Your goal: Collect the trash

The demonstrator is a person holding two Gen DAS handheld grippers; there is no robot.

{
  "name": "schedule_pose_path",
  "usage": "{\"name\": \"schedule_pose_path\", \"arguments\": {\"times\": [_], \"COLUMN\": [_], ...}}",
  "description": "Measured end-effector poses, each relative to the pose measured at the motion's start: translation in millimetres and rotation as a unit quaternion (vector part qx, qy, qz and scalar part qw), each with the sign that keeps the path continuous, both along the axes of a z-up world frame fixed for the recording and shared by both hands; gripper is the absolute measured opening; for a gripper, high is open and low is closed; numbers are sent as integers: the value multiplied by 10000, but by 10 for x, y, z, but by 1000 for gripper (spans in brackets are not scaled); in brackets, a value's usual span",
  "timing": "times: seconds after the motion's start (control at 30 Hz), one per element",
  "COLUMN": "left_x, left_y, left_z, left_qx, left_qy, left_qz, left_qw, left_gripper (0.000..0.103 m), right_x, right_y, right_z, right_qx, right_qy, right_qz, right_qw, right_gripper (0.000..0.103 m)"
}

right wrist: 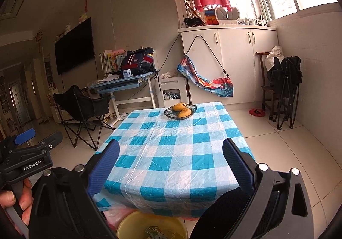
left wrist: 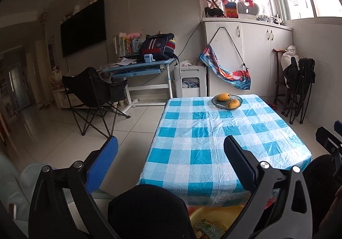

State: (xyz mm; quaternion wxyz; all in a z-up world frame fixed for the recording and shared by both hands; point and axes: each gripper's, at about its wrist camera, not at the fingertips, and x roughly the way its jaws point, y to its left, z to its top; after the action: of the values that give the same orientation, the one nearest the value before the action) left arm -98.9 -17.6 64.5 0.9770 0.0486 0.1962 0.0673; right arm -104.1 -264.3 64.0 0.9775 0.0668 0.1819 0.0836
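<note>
Both grippers hang spread wide and holding nothing over the near end of the checked table (right wrist: 171,153): the left gripper (left wrist: 171,164) with its blue pads apart, the right gripper (right wrist: 171,166) just the same. Under the table's near edge sits the yellow basin (right wrist: 136,220), and inside it lies the trash (right wrist: 157,233), a greenish printed wrapper and other scraps too small to make out. Over at the table's far end the dark glass bowl (right wrist: 170,115) holds two mangoes (right wrist: 179,107), side by side and touching.
</note>
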Motion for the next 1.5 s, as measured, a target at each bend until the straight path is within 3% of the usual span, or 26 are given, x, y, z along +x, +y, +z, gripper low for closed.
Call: {"name": "schedule_pose_path", "arguments": {"times": [0.6, 1.5], "left_x": [-15, -18], "left_y": [344, 310], "left_z": [-142, -157], "left_qx": [-552, -388], "left_qy": [161, 147], "left_qz": [158, 228], "left_qw": [9982, 9989], "left_gripper": [96, 96], "right_x": [31, 20], "right_y": [374, 404], "right_z": [-149, -150], "right_qx": [-616, -695], "right_qy": [130, 186], "right_qz": [183, 176], "right_qw": [9978, 9973], "right_gripper": [95, 95]}}
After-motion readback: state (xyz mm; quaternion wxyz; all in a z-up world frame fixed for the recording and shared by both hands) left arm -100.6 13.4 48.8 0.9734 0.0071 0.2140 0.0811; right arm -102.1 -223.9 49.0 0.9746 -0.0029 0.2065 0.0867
